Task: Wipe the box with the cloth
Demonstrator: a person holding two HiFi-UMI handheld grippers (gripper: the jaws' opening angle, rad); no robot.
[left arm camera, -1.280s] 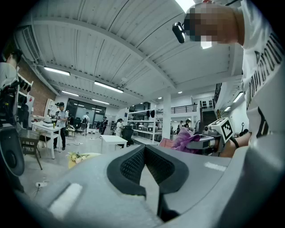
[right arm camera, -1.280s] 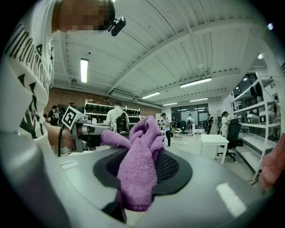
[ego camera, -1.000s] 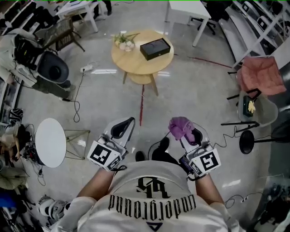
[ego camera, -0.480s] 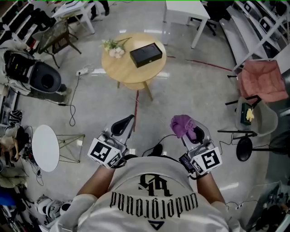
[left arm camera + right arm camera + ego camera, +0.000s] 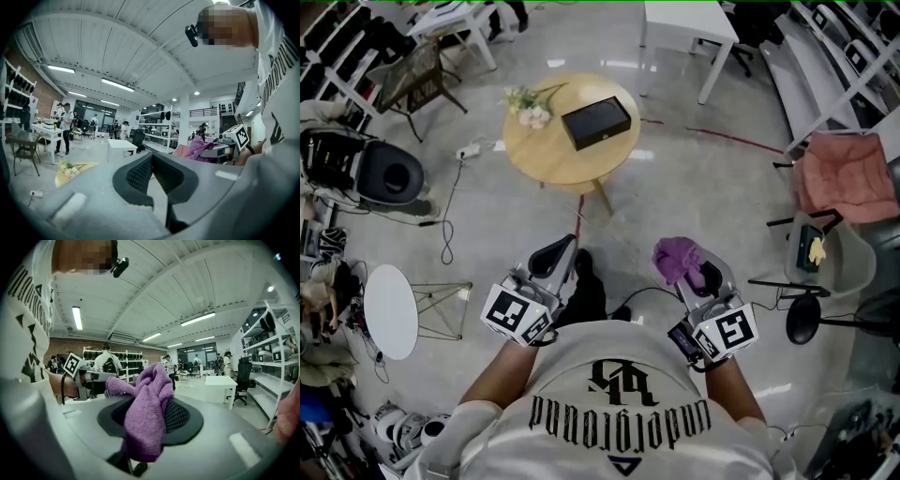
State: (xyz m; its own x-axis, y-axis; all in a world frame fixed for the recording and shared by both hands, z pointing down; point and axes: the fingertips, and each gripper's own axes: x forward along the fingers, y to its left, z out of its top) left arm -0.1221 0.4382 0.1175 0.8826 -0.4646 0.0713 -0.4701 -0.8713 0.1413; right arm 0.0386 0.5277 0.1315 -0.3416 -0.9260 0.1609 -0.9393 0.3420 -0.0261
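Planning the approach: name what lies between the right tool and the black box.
Head view: bare grey floor, then the round wooden table's near edge, separates the right tool, shut on the purple cloth, from the black rectangular box.

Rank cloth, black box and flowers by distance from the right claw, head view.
1. cloth: gripped in the right claw itself.
2. black box: ahead, on the right part of the round table.
3. flowers: same table, at its left edge.
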